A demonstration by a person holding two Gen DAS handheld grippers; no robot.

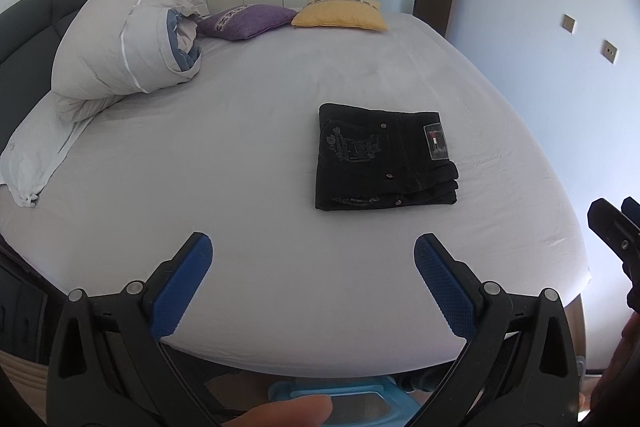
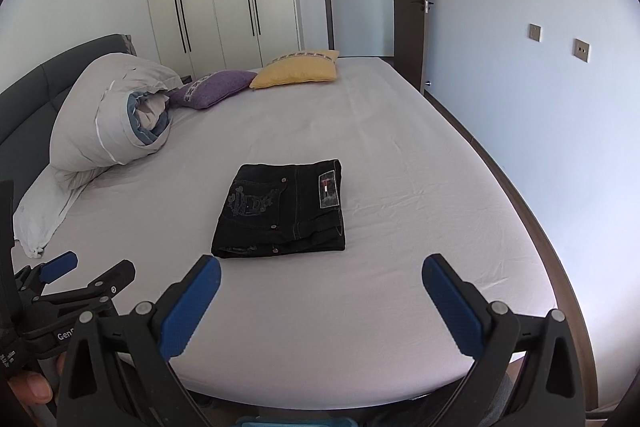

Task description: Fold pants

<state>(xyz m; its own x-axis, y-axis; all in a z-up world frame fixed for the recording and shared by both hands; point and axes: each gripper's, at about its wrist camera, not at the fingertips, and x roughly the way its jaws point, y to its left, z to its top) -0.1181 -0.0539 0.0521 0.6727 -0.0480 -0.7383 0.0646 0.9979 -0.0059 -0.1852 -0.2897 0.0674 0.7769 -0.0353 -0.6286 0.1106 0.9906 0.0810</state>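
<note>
Black pants (image 1: 384, 159) lie folded into a compact rectangle on the white bed sheet (image 1: 248, 163); they also show in the right wrist view (image 2: 282, 209), with a back pocket and a label patch facing up. My left gripper (image 1: 312, 251) is open and empty, held back over the near edge of the bed, well short of the pants. My right gripper (image 2: 320, 273) is open and empty, also near the bed's front edge, a short way in front of the pants. The left gripper shows at the left edge of the right wrist view (image 2: 92, 269).
A rolled grey duvet (image 1: 120, 43) and a white pillow (image 1: 32, 155) lie at the left by the dark headboard. A purple cushion (image 1: 248, 21) and a yellow cushion (image 1: 340, 13) sit at the far side. Wardrobe, open door and wall stand beyond.
</note>
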